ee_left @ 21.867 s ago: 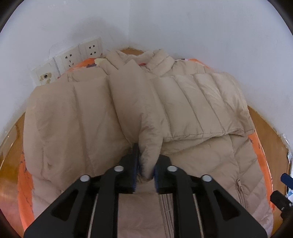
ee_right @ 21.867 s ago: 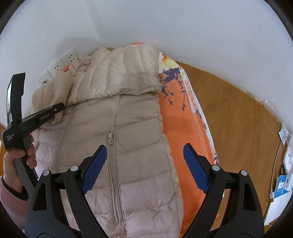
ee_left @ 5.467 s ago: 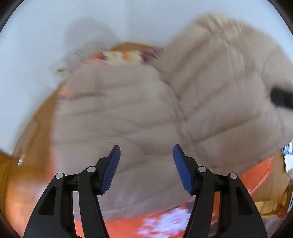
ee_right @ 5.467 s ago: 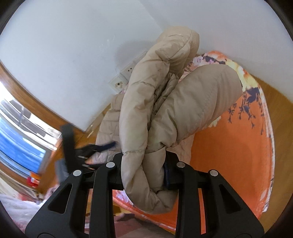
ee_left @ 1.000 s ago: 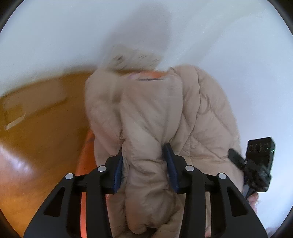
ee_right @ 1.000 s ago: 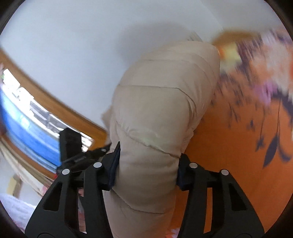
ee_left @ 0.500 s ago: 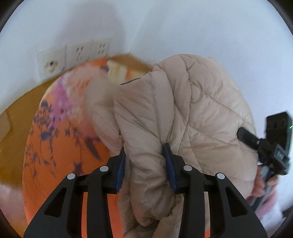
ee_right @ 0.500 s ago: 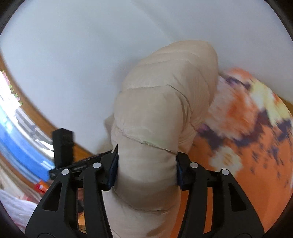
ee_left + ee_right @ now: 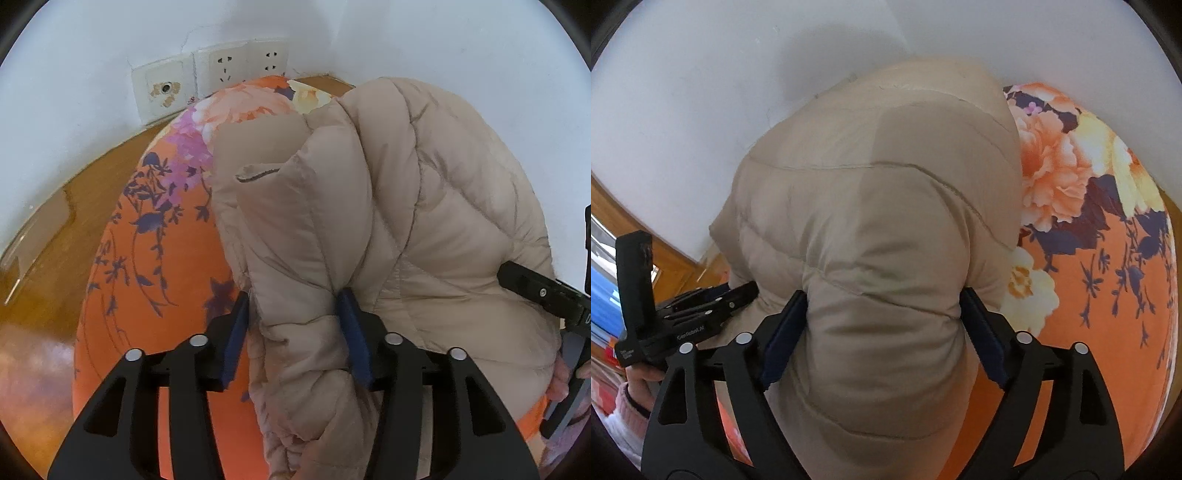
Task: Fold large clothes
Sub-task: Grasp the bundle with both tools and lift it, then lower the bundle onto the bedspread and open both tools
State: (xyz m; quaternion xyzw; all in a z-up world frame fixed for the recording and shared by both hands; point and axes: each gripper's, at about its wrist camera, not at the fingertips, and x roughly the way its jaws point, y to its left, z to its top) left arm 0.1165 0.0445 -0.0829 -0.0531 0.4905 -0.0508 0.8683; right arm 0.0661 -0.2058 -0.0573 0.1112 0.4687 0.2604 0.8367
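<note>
Left gripper (image 9: 295, 325): my view along it shows both blue pads (image 9: 233, 341) pressed into a thick bunched fold of the beige down jacket (image 9: 406, 221), jaws held partly apart by the padding between them. The fold spills down past the pads toward the camera.

Right gripper (image 9: 882, 332): jaws wider apart, blue pads (image 9: 783, 339) squeezing a fat quilted roll of the same jacket (image 9: 879, 206). The fabric bulges above and below the pinch.

Jacket position: folded into a puffy bundle, gripped by both tools at once. From the left wrist it sits over the right part of the orange floral cloth (image 9: 155, 229), its upper edge reaching toward the white wall (image 9: 443, 37). I cannot tell whether the underside rests on the cloth or hangs just above it. A short dark-edged flap or seam shows on the near-left face of the bundle.

From the left wrist, the right tool's black body (image 9: 543, 291) shows at the right edge, touching the jacket's side, with fingers of the person's hand (image 9: 561, 380) below it. From the right wrist, the left tool (image 9: 690, 314) shows at left, against the jacket, with a pink cuff (image 9: 631, 402) beneath.

Surroundings: three white wall sockets (image 9: 210, 81) behind the cloth; wooden tabletop (image 9: 44, 258) left of the cloth.
</note>
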